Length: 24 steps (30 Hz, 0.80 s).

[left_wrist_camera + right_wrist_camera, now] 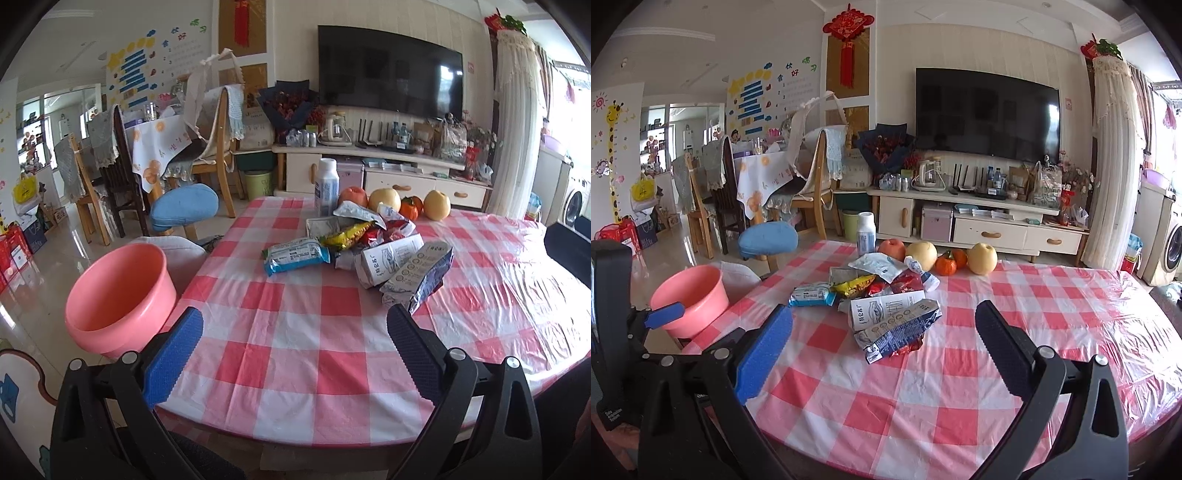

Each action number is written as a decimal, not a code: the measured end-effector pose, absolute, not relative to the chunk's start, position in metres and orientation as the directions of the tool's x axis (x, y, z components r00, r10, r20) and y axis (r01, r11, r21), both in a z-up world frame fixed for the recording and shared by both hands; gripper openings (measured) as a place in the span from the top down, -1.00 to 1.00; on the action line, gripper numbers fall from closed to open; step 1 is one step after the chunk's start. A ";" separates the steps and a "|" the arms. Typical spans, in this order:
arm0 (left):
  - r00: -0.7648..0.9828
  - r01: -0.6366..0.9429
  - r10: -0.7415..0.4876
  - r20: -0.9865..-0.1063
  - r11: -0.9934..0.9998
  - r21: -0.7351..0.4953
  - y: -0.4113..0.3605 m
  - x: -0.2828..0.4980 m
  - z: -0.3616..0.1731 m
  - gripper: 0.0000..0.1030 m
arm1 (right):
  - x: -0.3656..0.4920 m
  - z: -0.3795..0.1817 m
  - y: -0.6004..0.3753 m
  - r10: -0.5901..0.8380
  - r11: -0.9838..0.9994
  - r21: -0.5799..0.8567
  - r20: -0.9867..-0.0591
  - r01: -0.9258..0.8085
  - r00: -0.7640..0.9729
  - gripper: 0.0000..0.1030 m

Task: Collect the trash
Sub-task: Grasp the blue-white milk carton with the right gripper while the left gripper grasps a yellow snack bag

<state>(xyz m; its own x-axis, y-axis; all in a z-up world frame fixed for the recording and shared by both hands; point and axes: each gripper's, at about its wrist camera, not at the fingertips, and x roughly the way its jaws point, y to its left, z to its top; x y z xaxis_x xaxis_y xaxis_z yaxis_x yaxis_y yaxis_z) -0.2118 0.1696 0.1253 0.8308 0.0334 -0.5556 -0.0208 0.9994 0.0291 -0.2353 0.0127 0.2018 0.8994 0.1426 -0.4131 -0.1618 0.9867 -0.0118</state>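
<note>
A pile of trash lies mid-table: a blue snack wrapper (295, 255) (812, 294), a yellow wrapper (347, 233) (854, 285), a white carton (391, 258) (886, 308), a silver-blue foil bag (421, 277) (901, 328) and red wrappers (905, 284). A pink bucket (118, 299) (689, 299) stands off the table's left edge. My left gripper (295, 328) is open and empty above the table's near edge, short of the pile. My right gripper (884, 325) is open and empty, with the foil bag just beyond its fingers. The left gripper also shows in the right wrist view (663, 314).
The red-and-white checked table (295, 354) (923, 387) carries a white bottle (327, 186) (866, 232), an apple (352, 197), two pears (384, 199) and tangerines (410, 206) behind the pile. A blue chair seat (184, 206) stands left. A TV cabinet (369, 173) is at the back.
</note>
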 end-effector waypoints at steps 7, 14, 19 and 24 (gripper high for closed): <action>0.836 0.021 0.015 -0.548 0.998 0.060 0.159 -0.206 0.123 -0.91 | -0.223 0.197 0.006 0.156 0.986 0.026 -0.461 -0.162 0.873 -0.94; 0.826 0.091 -0.083 -0.557 0.996 -0.013 0.174 -0.183 0.119 -0.91 | -0.208 0.190 -0.014 0.235 0.970 0.175 -0.515 -0.167 0.824 -0.93; 0.789 0.096 -0.152 -0.595 0.987 -0.126 0.194 -0.145 0.111 -0.91 | -0.185 0.179 -0.032 0.309 0.938 0.315 -0.571 -0.144 0.761 -0.93; 0.744 0.090 -0.210 -0.634 0.972 -0.216 0.206 -0.101 0.099 -0.91 | -0.157 0.175 -0.042 0.318 0.930 0.349 -0.615 -0.112 0.722 -0.93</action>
